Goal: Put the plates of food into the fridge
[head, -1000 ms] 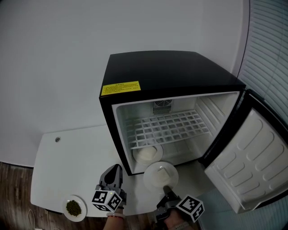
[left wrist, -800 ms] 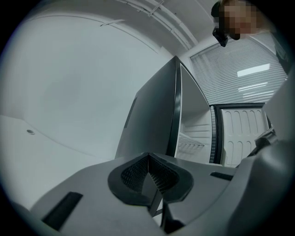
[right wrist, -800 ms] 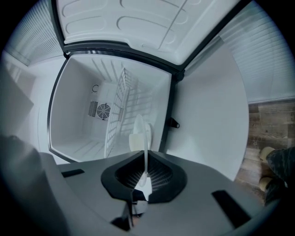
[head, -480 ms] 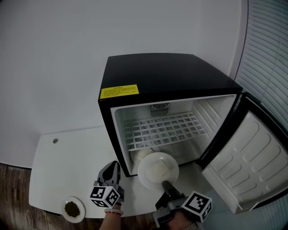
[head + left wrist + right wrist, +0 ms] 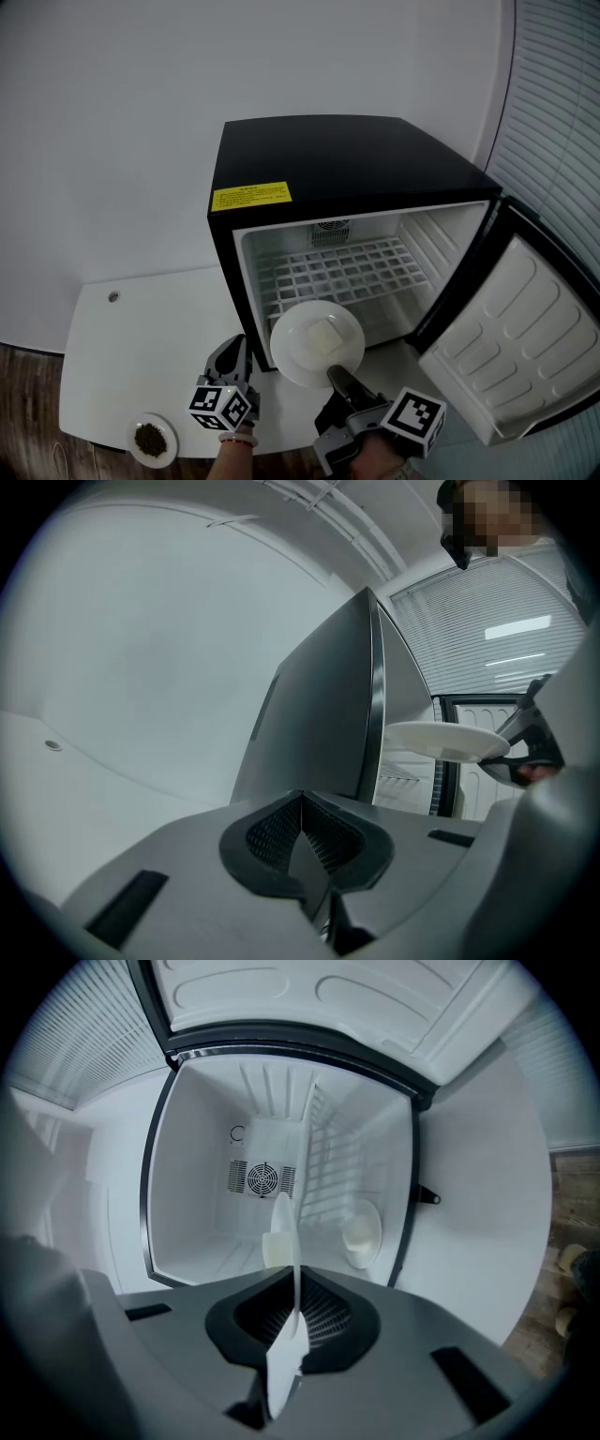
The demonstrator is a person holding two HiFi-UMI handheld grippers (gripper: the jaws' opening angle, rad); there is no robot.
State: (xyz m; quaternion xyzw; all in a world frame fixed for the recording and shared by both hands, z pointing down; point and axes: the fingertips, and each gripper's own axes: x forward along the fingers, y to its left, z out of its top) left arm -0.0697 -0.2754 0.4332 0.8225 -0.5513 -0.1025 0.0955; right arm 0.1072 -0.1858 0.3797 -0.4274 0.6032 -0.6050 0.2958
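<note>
Setting: probably an office or test room rather than a home kitchen. Evidence: compact black fridge (image 5: 347, 164) on a plain white worktop (image 5: 141, 347) with a cable hole (image 5: 113, 296). Bare pale wall (image 5: 112, 141), slatted window blinds (image 5: 558, 112), wood-pattern floor (image 5: 28, 384).

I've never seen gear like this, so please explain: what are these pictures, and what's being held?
No robot: a person holds grey tongs in each hand. One picture looks down from a head camera; the other two come from cameras on each tool. The right tongs clamp the rim of a round white plate with a pale food block, in front of the open black mini fridge. The left tongs are shut, empty. A small white dish of green bits sits on the white table.
</note>
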